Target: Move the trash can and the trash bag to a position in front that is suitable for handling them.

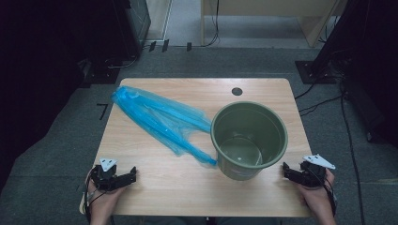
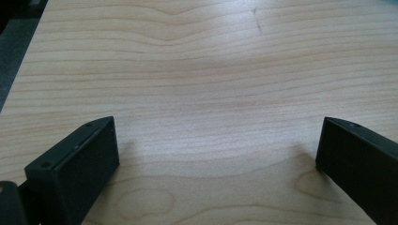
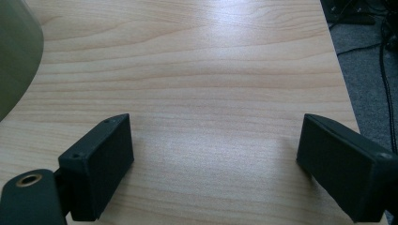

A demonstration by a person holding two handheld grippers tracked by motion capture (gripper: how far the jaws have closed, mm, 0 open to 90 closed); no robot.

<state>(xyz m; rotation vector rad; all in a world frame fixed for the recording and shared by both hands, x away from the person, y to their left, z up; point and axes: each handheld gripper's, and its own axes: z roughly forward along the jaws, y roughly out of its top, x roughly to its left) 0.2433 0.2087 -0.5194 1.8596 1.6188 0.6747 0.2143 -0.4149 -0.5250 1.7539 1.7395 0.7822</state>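
A bucket (image 1: pixel 248 138) stood on the right half of the table (image 1: pixel 159 187), with a plastic bag (image 1: pixel 159 117) lying to its left, stretched from the far left corner towards the bucket's base and touching its side. The left gripper (image 1: pixel 123 177) rested near the front left edge, the right gripper (image 1: pixel 293 174) near the front right edge, just beside the bucket. A small hole (image 1: pixel 237 91) sat behind the bucket.

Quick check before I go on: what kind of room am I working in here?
Probably a lab or recording workspace: a light wooden table on grey carpet, loose black cables across the floor, and dark equipment stands at the edges.
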